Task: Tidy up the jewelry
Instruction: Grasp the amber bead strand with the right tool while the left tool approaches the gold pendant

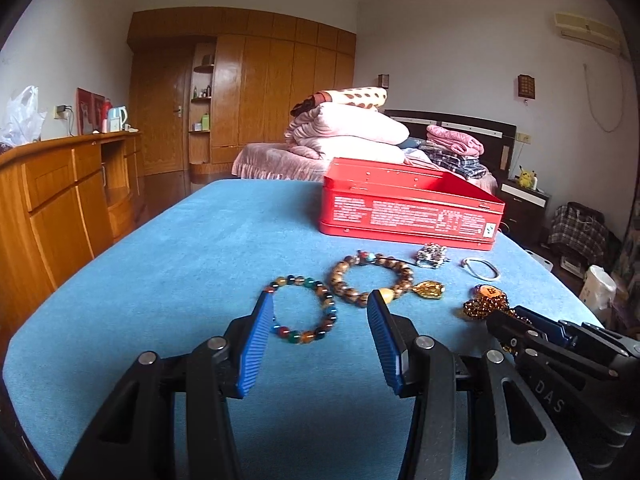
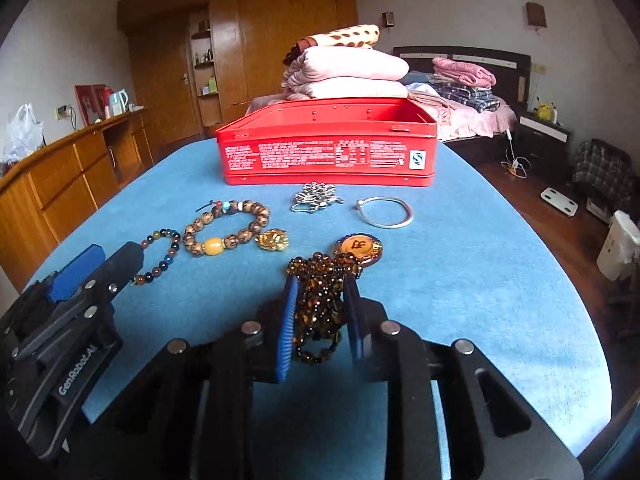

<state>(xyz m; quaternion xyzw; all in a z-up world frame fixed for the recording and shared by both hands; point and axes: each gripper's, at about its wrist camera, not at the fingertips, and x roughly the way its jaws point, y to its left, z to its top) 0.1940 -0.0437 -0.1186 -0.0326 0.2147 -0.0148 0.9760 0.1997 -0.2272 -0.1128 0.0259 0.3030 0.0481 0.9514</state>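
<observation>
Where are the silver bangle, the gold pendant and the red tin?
silver bangle (image 2: 386,211), right wrist view, on the near arc of its band.
gold pendant (image 2: 273,239), right wrist view, on the middle of its face.
red tin (image 2: 320,158), right wrist view, on its printed front wall.

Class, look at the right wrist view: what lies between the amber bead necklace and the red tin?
Between the amber bead necklace and the red tin lie a round pendant, then a silver chain, on blue cloth.

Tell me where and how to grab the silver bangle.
Pinch the silver bangle across its thin rim on the near arc, coming straight down from above. It lies flat on the blue cloth, apart from the other pieces, so only the rim offers a hold.
</observation>
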